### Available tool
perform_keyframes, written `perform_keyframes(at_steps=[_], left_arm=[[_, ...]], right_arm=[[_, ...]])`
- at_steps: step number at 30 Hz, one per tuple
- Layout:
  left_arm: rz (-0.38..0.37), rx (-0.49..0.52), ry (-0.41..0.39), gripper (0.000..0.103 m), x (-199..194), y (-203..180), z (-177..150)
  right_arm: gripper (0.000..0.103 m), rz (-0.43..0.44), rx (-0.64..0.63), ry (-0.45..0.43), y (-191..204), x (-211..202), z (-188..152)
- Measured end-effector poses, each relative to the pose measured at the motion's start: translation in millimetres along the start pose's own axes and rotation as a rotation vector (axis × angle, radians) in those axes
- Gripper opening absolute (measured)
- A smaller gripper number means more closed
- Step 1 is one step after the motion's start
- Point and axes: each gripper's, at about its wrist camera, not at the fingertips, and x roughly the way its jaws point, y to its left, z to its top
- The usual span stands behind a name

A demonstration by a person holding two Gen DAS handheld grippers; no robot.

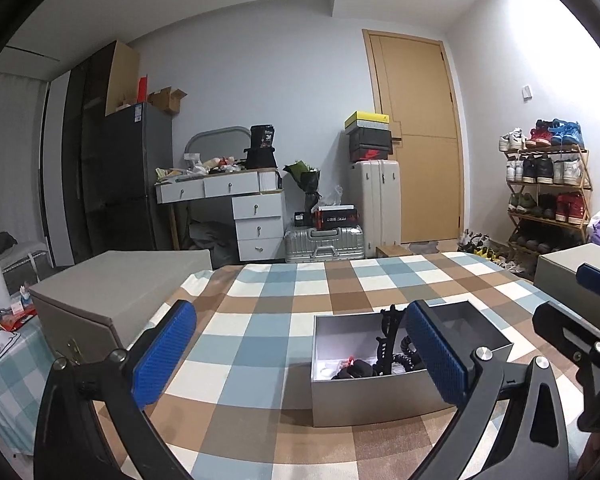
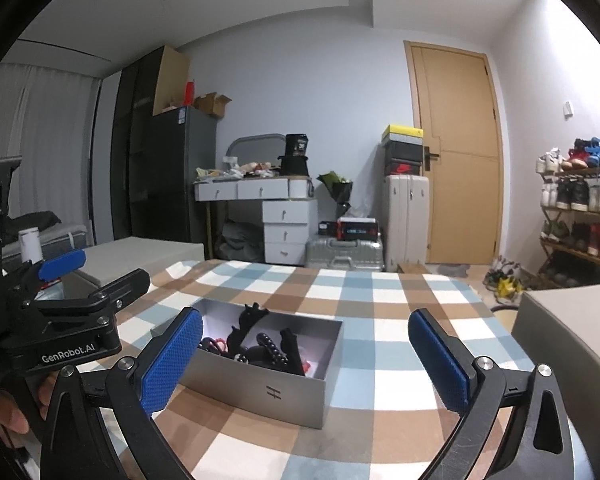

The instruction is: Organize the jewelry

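An open silver-grey box (image 1: 372, 398) (image 2: 268, 392) sits on the checked tablecloth (image 1: 260, 320) (image 2: 380, 312). Inside lies a tangle of dark jewelry (image 1: 386, 346) (image 2: 268, 346): black beaded strands, black shaped pieces and a small red bit. My left gripper (image 1: 300, 354) is open just left of the box, its right finger (image 1: 436, 354) in front of the box's right half. My right gripper (image 2: 306, 364) is open too, hovering short of the box with nothing between its blue pads. Each gripper shows in the other's view, the left (image 2: 100, 272) and the right (image 1: 572, 304).
A closed grey box (image 1: 112, 292) (image 2: 140, 256) stands at the table's left edge, another (image 1: 568, 272) (image 2: 568, 340) at the right. Beyond the table are a white drawer desk (image 1: 256, 216), suitcases (image 1: 324, 242), a shoe rack (image 1: 548, 184) and a wooden door (image 1: 416, 132).
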Motion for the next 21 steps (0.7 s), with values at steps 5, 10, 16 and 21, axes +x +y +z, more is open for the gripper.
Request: perform_keyframes(at_steps=[5, 10, 16, 21], left_arm=[[-0.025, -0.023, 0.043, 0.102, 5, 2, -5], [-0.02, -0.068, 0.108, 0.102, 11, 9, -7], [-0.029, -0.057, 0.1, 0.102, 4, 2, -7], [-0.03, -0.06, 0.098, 0.102, 2, 2, -6]], right_arm=[[0.103, -0.019, 0.005, 0.058, -2, 10, -2], [0.103, -0.042, 0.007, 0.081, -3, 13, -4], [0.103, -0.043, 0.006, 0.092, -4, 16, -4], [0.103, -0.043, 0.007, 0.092, -4, 16, -4]])
